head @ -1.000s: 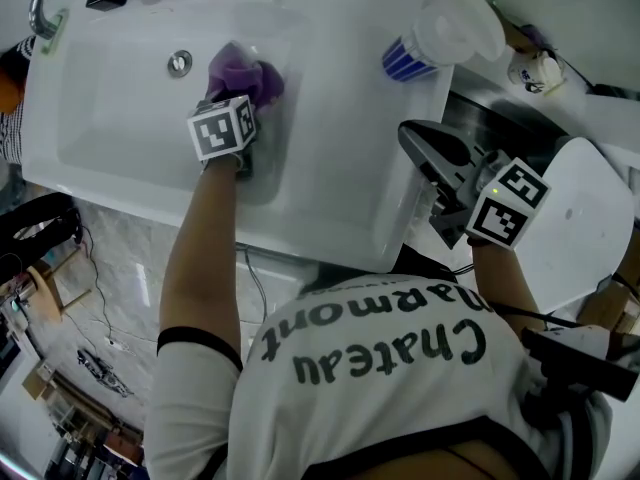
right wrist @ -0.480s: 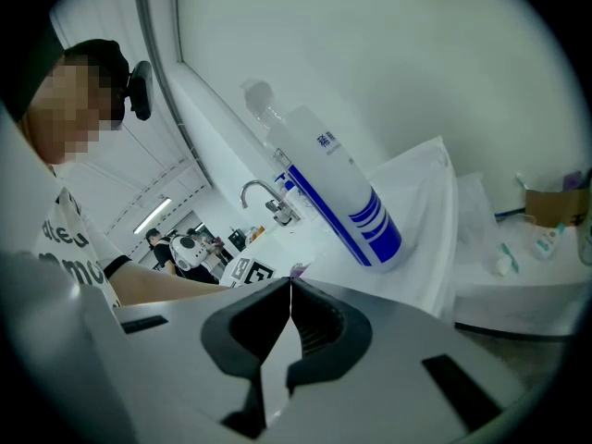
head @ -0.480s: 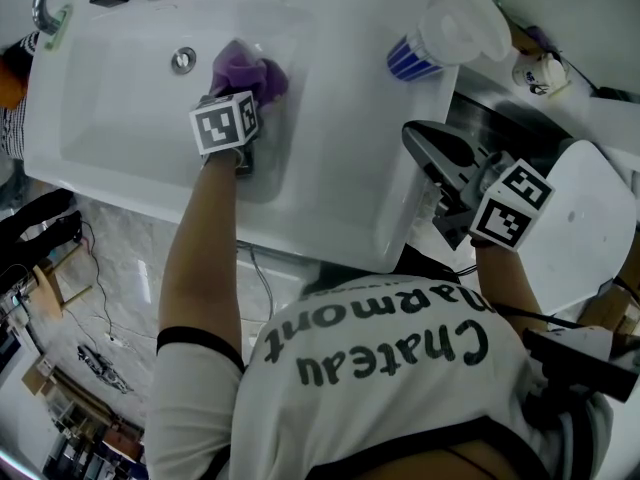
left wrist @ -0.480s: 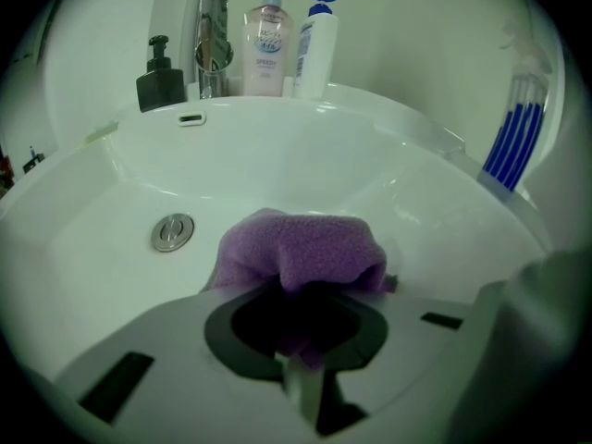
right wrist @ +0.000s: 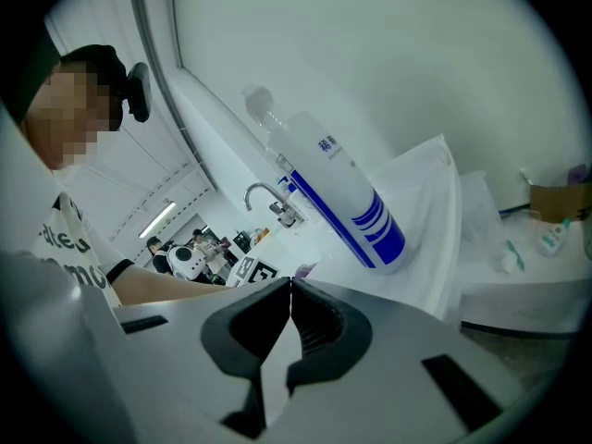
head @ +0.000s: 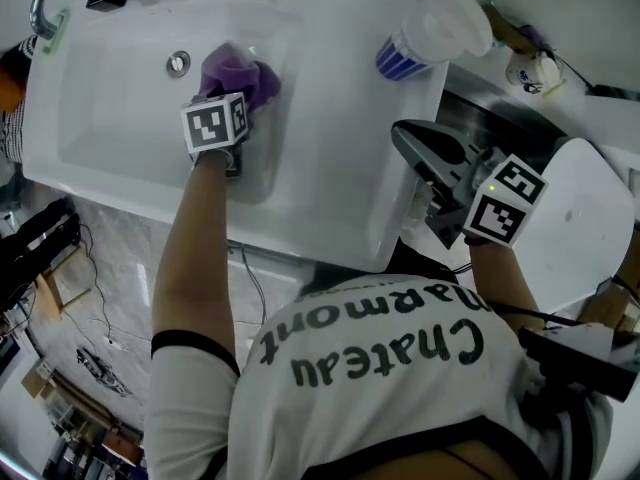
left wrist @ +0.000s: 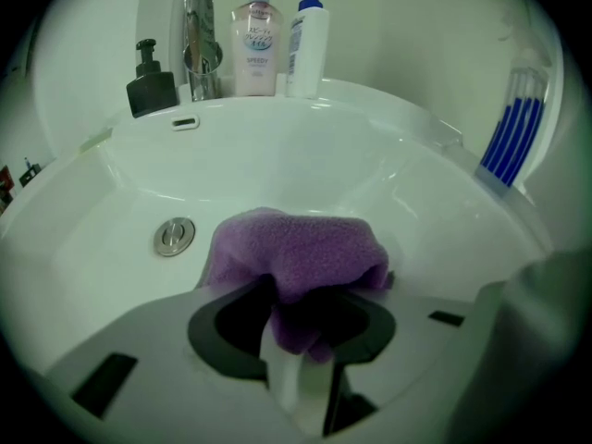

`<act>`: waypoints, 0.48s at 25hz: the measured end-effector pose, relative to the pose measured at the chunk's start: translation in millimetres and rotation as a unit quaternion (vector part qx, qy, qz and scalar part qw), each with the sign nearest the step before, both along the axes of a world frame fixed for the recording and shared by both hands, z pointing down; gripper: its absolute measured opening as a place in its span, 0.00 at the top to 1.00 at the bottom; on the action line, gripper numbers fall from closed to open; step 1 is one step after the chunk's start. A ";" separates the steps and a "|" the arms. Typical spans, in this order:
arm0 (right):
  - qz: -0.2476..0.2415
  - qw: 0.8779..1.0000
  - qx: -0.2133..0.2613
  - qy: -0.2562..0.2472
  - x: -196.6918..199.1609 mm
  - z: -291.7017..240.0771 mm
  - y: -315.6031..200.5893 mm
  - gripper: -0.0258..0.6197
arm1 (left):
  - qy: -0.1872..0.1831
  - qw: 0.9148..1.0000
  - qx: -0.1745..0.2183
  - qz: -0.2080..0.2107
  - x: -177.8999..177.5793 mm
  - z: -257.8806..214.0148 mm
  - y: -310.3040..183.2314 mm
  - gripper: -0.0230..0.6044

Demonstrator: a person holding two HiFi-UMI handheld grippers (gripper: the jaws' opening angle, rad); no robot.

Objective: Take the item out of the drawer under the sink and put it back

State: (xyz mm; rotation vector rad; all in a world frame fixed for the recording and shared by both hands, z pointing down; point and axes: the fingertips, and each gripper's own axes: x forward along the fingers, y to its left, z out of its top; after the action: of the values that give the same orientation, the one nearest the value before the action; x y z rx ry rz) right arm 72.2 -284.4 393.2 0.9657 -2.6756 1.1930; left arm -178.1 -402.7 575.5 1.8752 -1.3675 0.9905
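A crumpled purple cloth (head: 242,74) lies on the floor of the white sink basin (head: 110,118), right of the drain (head: 178,63). My left gripper (head: 232,96) reaches down into the basin at it. In the left gripper view a fold of the purple cloth (left wrist: 296,252) hangs between the jaws of the left gripper (left wrist: 301,336), which are opening and stand apart around it. Off the sink's right edge, my right gripper (head: 412,140) hovers with its jaws shut on nothing; in its own view the right gripper (right wrist: 289,289) shows its tips meeting.
A white bottle with blue stripes (head: 432,34) lies on the sink's right rim. The faucet (left wrist: 194,26), a black dispenser (left wrist: 151,86) and two soap bottles (left wrist: 256,40) stand behind the basin. A white rounded lid (head: 580,218) is at the right.
The left gripper has shifted slightly left in the basin, with the purple cloth still under its tips. The right gripper has barely moved.
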 end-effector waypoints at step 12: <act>-0.017 1.000 0.018 -0.007 -2.1 -15.9 0.4 0.94 | 0.022 1.000 -0.013 -0.009 -4.7 -21.5 11.2 0.70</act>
State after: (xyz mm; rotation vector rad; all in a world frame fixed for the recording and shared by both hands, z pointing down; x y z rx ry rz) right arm 70.2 -284.1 377.3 0.9162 -2.7218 1.1517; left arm -182.8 -391.5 554.0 1.8514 -1.3361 0.9478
